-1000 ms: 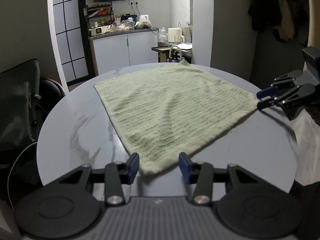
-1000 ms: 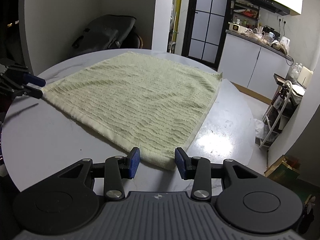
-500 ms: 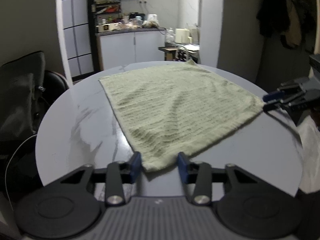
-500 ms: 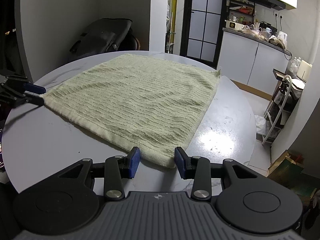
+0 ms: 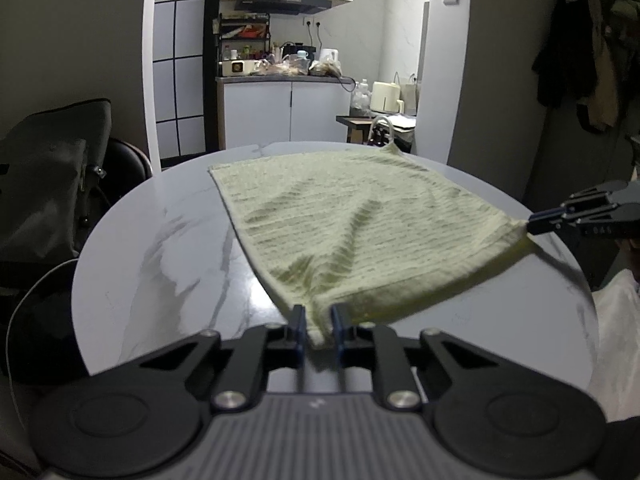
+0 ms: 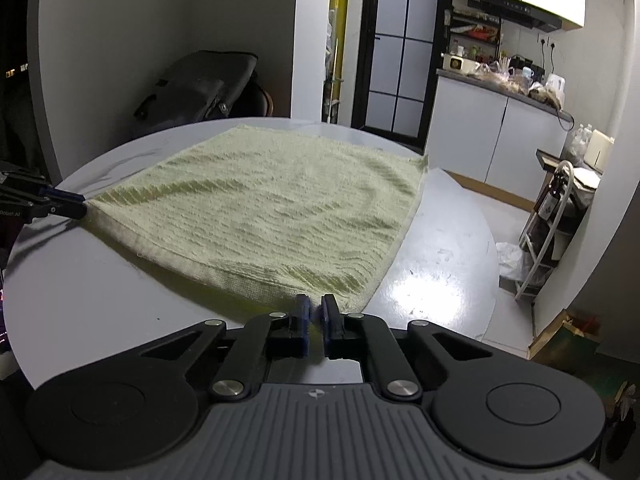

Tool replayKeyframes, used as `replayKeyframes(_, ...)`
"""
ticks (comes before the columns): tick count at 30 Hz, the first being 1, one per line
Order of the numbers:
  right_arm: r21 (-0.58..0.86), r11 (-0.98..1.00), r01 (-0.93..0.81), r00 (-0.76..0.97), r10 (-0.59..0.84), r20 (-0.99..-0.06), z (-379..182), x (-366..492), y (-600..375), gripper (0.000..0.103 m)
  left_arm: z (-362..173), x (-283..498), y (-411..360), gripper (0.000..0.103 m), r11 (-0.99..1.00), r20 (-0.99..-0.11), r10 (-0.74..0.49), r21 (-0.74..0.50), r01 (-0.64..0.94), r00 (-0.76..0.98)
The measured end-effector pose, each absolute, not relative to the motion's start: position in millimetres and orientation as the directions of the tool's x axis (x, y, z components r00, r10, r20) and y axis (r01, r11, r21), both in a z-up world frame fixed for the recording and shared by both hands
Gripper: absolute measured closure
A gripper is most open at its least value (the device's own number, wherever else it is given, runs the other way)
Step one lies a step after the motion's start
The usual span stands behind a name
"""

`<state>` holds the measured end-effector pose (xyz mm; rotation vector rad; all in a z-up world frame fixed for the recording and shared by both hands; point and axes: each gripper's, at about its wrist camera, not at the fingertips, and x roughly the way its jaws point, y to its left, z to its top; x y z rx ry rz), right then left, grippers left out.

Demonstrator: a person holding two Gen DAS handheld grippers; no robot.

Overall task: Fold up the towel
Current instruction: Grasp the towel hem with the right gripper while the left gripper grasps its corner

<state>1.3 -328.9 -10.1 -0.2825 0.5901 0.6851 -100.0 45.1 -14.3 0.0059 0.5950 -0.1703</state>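
Towel (image 5: 360,232) corners hidden inside both claws

Lettering in the room

Only "Robot AI" reads, white on the left gripper (image 6: 82,206) body at far left.

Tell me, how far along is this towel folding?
Barely begun. Done: the pale green ribbed towel lies spread open on the round grey table, no fold made. In hand: the left gripper is closing on one near corner, and the right gripper is shut on the other; the near edge between them looks slightly raised. Left: carrying those corners across to make the folds.
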Motion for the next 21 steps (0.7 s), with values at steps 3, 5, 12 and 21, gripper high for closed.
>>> replayKeyframes(3,-0.056,0.747,-0.663,0.63,0.516,-0.581,-6.6,-4.6,-330.5,0.096,-12.0,-102.6,42.1,0.09,0.989,-0.542,-0.144,-0.044,0.144,0.828)
replayKeyframes(5,-0.055,0.748,-0.661,0.634,0.519,-0.573,-4.1,-6.3,-332.0,0.097,-11.2,-105.4,38.9,0.09,0.989,-0.541,-0.141,-0.045,0.139,0.829)
replayKeyframes(12,-0.074,0.742,-0.666,0.653,0.533,-0.538,12.0,-18.3,-332.6,0.097,-1.4,-114.9,40.3,0.09,0.994,-0.527,-0.111,-0.053,0.098,0.842)
replayKeyframes(21,-0.076,0.74,-0.668,0.675,0.56,-0.48,31.5,-44.2,-336.1,0.097,17.5,-138.3,35.2,0.09,0.998,-0.475,-0.067,-0.018,0.066,0.878)
